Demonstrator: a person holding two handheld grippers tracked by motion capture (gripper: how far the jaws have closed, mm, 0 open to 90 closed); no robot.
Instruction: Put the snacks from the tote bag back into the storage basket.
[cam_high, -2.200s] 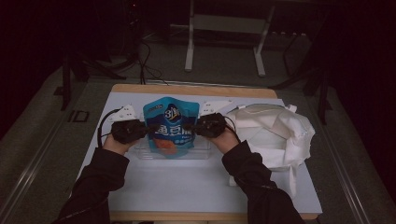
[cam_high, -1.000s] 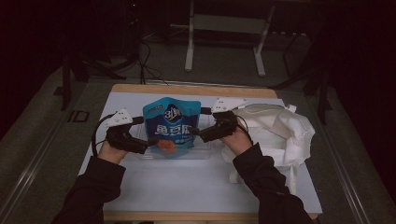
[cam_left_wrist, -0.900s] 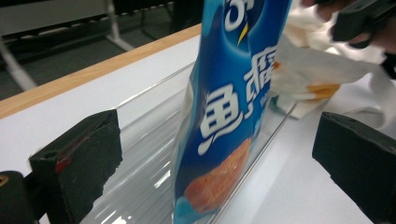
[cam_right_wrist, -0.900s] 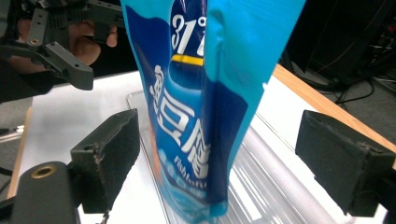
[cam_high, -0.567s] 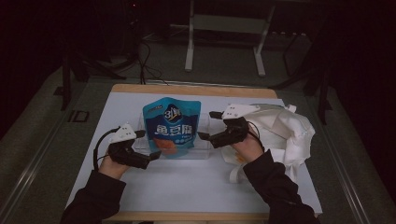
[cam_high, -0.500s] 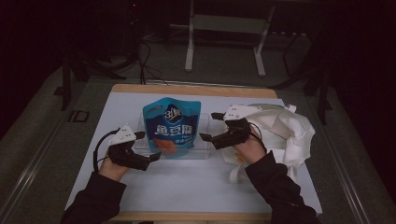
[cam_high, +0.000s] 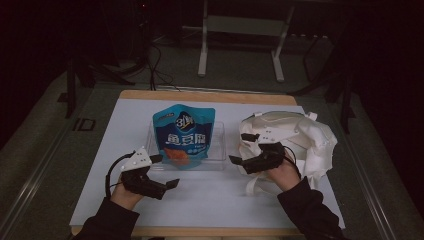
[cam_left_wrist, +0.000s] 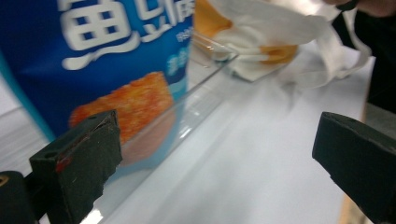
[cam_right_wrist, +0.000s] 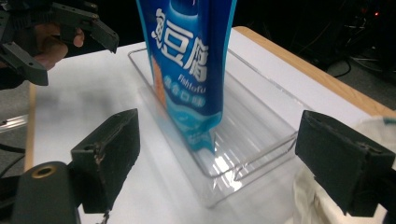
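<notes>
Blue snack pouch standing upright in the clear tray, propped by its walls, so left gripper and right gripper both spread wide, holding nothing, flanking tray, cloth bag alongside.

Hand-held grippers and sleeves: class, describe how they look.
Each hand-held gripper, left and right, is black with two blocky black jaws. The left one carries a grey three-cornered plate and trails a black cable. Both sleeves are dark.
</notes>
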